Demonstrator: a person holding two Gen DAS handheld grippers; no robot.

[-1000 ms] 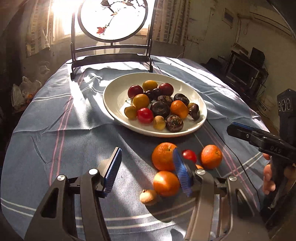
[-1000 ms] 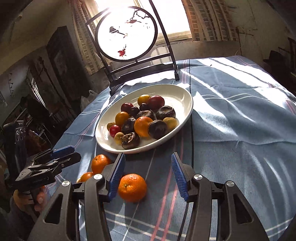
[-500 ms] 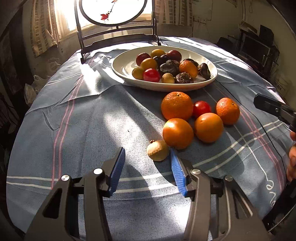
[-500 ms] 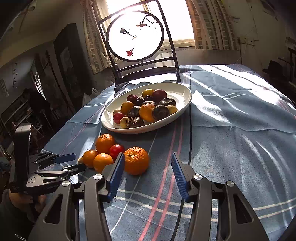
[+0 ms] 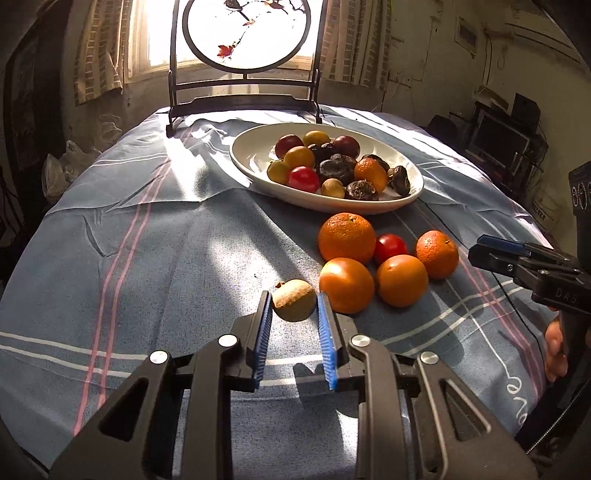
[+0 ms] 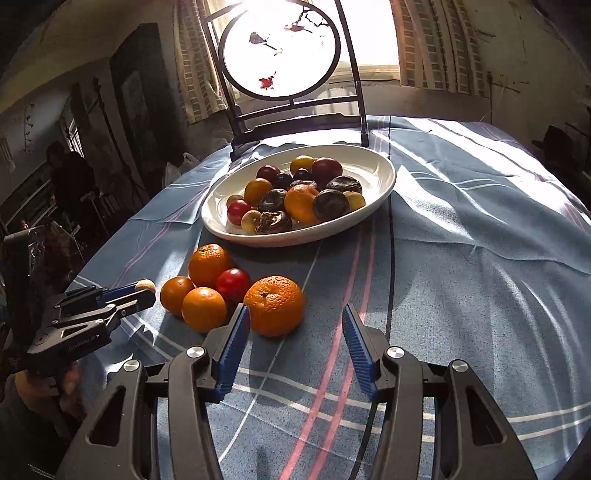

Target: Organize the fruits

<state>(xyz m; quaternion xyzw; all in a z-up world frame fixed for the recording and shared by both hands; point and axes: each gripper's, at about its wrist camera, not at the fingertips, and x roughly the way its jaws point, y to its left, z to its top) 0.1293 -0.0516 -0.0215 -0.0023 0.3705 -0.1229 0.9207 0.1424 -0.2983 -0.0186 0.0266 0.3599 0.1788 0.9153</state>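
A small tan round fruit [image 5: 294, 304] sits between the blue pads of my left gripper [image 5: 293, 308], which is shut on it at the tablecloth; it also shows in the right wrist view [image 6: 145, 285]. Several oranges [image 5: 346, 237] and a red tomato [image 5: 390, 247] lie just right of it. A white oval plate [image 5: 255, 157] of mixed fruits stands behind. My right gripper [image 6: 291, 325] is open, low over the cloth, with one orange [image 6: 275, 304] by its left finger.
A dark wooden stand with a round painted screen [image 5: 245, 33] stands at the table's far edge. The blue striped tablecloth [image 5: 147, 258] covers a round table. A shelf with a monitor [image 5: 498, 136] is at the right.
My left gripper moved forward around the tan fruit and closed on it. My right gripper moved closer to the nearest orange and stayed open.
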